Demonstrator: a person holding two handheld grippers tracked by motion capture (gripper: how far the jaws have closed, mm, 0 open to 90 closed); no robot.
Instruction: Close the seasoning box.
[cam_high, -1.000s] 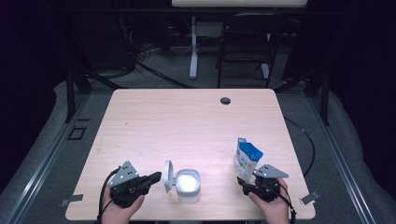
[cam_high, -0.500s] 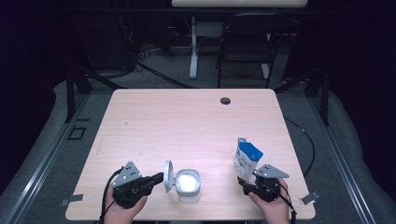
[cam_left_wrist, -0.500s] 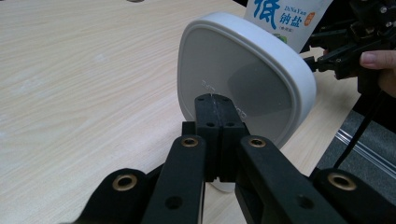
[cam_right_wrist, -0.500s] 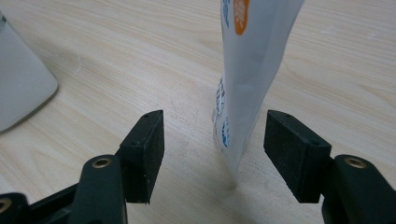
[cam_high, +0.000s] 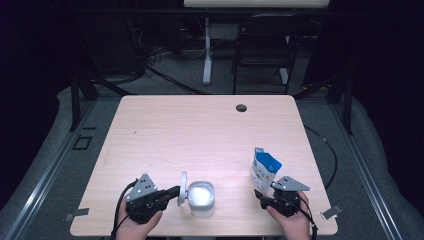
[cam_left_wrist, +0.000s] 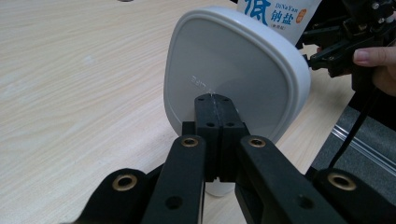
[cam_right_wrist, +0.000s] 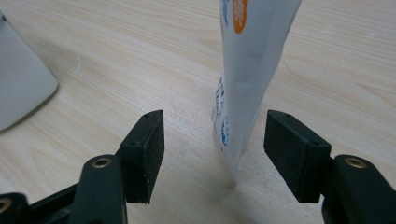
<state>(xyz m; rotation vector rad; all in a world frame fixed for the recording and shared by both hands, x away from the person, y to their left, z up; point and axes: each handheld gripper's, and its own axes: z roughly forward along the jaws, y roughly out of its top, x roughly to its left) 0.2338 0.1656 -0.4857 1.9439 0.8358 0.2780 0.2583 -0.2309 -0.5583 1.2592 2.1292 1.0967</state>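
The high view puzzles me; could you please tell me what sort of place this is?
Probably a lab recording station: a bare wooden table under bright light in a dark room, black frame struts around it, cables on the floor.

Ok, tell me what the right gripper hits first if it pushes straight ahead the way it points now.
Probably the salt bag. It stands upright on the table right ahead of the right gripper, whose fingers are open on either side of its lower edge without touching it. Depth is hard to judge.
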